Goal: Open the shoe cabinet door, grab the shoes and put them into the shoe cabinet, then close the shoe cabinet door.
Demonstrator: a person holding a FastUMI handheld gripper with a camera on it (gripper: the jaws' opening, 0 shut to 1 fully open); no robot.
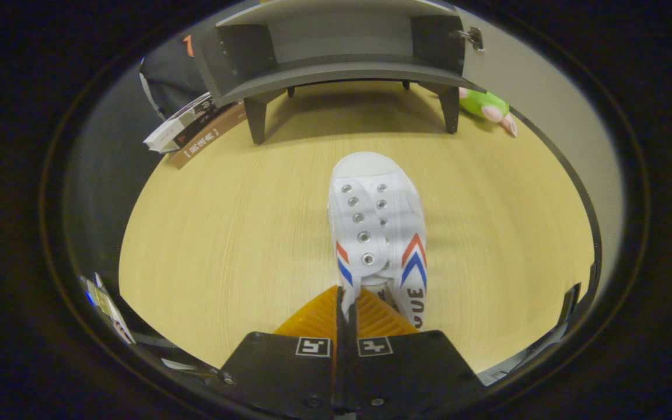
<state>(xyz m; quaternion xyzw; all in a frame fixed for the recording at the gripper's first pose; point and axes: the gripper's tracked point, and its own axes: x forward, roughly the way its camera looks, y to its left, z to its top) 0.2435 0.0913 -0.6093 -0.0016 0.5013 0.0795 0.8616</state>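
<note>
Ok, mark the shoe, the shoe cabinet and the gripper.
shoe [378, 216], gripper view, on its laced upper.
shoe cabinet [342, 70], gripper view, on the front edge of its floor board.
gripper [346, 303], gripper view, where its fingers pinch the shoe's collar.

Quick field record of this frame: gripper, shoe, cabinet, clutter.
gripper: fingers closed together, pinching the shoe's collar edge
shoe: white sneaker, toe pointing at the cabinet, on the table
cabinet: door open, shelf bare, beyond the shoe
clutter: books by the cabinet's left leg; green plush by its right leg
task state: shoe gripped, not yet in the cabinet
</note>
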